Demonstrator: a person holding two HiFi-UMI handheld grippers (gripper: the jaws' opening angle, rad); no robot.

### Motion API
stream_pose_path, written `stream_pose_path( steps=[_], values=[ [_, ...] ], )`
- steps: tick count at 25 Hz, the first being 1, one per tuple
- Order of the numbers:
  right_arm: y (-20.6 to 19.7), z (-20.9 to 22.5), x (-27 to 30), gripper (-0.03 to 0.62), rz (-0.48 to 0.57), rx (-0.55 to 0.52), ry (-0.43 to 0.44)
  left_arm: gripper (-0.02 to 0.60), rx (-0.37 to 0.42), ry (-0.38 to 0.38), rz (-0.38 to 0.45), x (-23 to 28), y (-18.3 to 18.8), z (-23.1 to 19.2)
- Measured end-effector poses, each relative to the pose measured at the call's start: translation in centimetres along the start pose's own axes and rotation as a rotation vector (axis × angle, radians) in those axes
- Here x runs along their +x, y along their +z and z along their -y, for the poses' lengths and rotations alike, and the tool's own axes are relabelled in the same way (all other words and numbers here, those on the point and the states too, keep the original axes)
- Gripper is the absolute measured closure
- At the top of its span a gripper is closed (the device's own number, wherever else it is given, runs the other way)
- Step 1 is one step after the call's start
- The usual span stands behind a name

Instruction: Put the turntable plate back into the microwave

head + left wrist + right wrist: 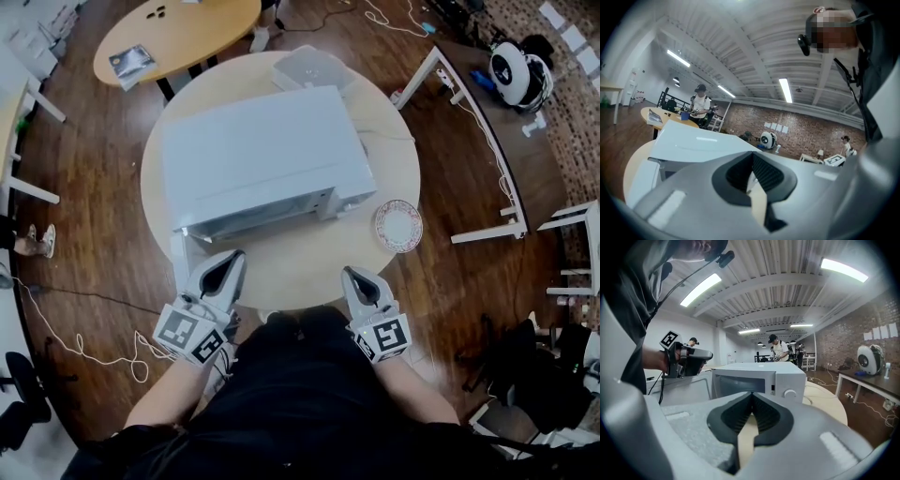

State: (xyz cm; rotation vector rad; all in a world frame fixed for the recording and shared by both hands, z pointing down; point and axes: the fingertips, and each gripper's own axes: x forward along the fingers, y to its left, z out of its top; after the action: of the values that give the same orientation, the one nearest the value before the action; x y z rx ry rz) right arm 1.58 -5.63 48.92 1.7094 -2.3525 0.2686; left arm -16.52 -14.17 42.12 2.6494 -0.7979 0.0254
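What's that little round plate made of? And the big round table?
The plate looks like glazed ceramic or glass: a shiny white middle and a reddish patterned rim. I can't tell which. The table looks like pale wood or laminate, smooth, matte and evenly beige.

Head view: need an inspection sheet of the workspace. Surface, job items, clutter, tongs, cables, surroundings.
Surface: round wooden table, light top.
Job's things: white microwave mid-table; turntable plate on the table to its right, not inside.
Clutter: clear square container behind the microwave.
Grippers: left tongs and right tongs both shut, empty, at the table's near edge.
Cables: white cable on the floor at left.
Surroundings: wood floor, second table, white-framed desk.
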Motion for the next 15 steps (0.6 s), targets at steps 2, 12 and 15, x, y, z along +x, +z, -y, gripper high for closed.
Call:
stream_pose_path(
  steps=[2,12,15],
  values=[
    [-0.1,0.6,0.7,0.592,0.007,0.006,-0.001,0.578,0.026,0.016,0.006,0.3,0.8,-0.3],
    [1.9,6.5,3.8,0.592,0.127,0.214,-0.056,0.578,-0.001,0.196,0.100,-0.9,6.1,-3.9],
    [0.8,9.5,1.9,0.592,0.121,0.196,-0.103,0.578,0.009,0.195,0.097,0.3,5.2,-2.8]
  ],
)
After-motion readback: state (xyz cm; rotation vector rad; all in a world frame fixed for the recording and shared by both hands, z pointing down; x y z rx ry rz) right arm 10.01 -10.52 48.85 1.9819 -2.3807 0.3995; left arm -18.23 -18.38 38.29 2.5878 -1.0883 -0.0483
